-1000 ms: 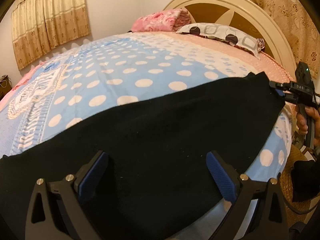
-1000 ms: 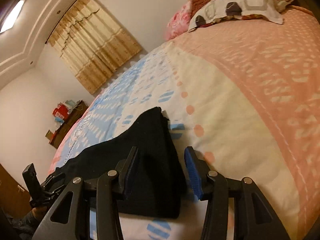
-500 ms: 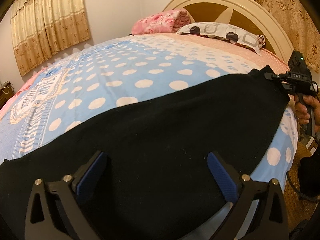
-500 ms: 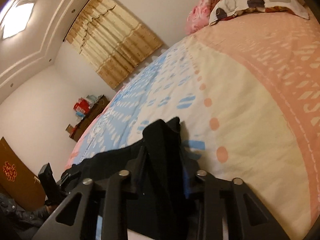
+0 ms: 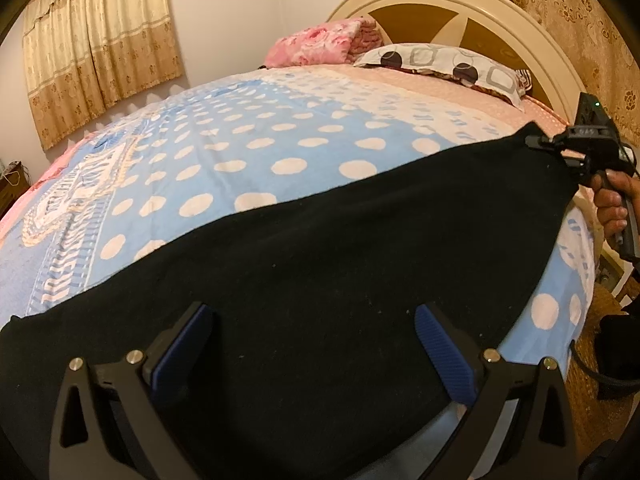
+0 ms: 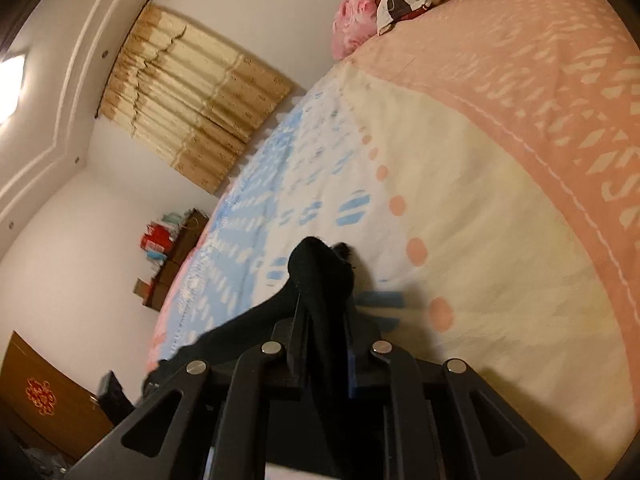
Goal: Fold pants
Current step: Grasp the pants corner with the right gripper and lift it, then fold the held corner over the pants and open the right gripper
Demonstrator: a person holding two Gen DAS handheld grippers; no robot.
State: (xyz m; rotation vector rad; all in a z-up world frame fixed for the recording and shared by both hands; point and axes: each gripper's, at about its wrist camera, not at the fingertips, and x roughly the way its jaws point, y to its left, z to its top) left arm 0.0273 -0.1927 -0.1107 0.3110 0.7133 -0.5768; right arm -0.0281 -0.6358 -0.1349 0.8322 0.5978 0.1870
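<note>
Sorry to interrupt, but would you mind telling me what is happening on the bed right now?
A person with a gripper in each hand is starting to fold black pants spread across the polka-dot blanket. The right gripper has one end of the pants between its jaws, which are closing and already pinch the cloth. The left gripper hovers open over the middle of the pants, gripping nothing. No fold has been made yet.

- left wrist view looks low across the bed (image 5: 248, 152) toward the headboard (image 5: 448, 12).
- right wrist view, rolled, skims close.
- both share bedspread, curtain (image 6: 192, 108).
</note>
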